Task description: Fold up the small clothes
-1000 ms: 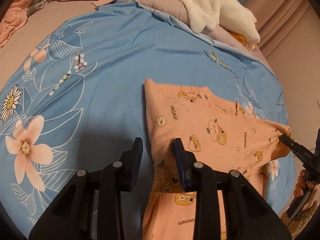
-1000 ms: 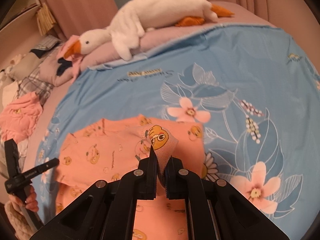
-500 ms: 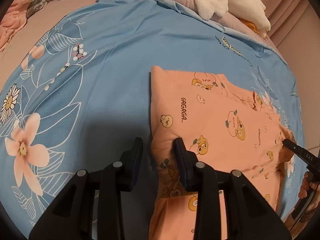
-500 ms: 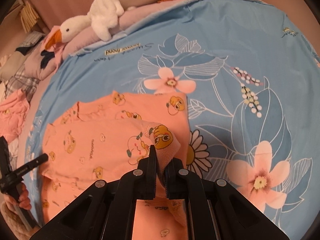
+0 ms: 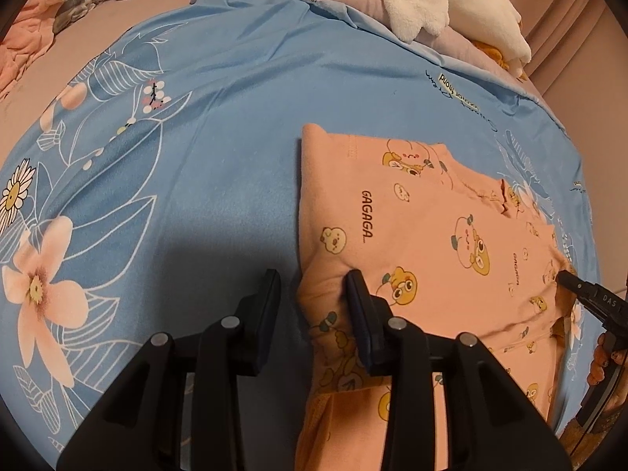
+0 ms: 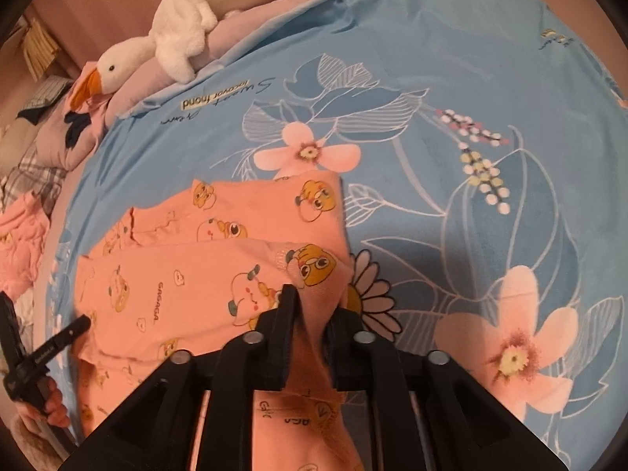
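Bare blue sheet (image 5: 235, 149) spreads left of and beyond the top's (image 5: 431, 243) folded edge. The left gripper's (image 5: 314, 302) fingers are opening, straddling that edge. The right gripper's (image 6: 310, 325) fingers are opening around a loose cloth corner.

Garment (image 5: 424, 235) flat on bedspread (image 5: 235, 117), plush goose (image 6: 172, 35) behind.

Left wrist view: rides behind black fingers (image 5: 355, 306), angled steeply down, close over peach cartoon-print garment (image 5: 424, 235). Right wrist view: same setup, opposite edge. Shared: garment, blue floral bedsheet (image 6: 451, 78) beyond fingertips.
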The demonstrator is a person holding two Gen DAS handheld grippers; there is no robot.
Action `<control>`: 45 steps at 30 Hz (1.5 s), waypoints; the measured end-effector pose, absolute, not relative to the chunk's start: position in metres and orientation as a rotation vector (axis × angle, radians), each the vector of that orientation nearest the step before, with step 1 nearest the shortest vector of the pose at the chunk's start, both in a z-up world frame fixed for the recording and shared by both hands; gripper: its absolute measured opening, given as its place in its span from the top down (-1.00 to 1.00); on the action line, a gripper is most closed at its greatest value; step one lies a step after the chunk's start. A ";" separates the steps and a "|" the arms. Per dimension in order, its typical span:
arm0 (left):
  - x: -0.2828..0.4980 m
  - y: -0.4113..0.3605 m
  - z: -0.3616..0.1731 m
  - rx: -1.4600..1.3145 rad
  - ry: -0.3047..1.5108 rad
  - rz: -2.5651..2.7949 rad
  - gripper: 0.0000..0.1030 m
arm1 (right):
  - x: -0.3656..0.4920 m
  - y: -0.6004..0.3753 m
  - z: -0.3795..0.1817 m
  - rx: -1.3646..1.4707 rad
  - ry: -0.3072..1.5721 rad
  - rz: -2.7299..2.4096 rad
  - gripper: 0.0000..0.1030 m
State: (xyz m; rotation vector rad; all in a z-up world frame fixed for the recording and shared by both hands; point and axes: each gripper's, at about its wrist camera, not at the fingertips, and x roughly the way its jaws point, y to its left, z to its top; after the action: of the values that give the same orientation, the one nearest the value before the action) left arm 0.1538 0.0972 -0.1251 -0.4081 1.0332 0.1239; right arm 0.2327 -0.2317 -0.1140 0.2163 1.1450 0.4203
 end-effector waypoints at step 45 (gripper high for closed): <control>0.122 0.084 -0.123 -0.466 1.033 0.013 0.65 | 0.186 -0.251 -0.104 0.258 1.099 0.441 0.88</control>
State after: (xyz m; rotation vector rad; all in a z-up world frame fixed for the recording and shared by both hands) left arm 0.1223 0.0837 -0.1230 -0.4665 1.0329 0.0126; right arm 0.1856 -0.2509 -0.1044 0.2575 1.0991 0.4406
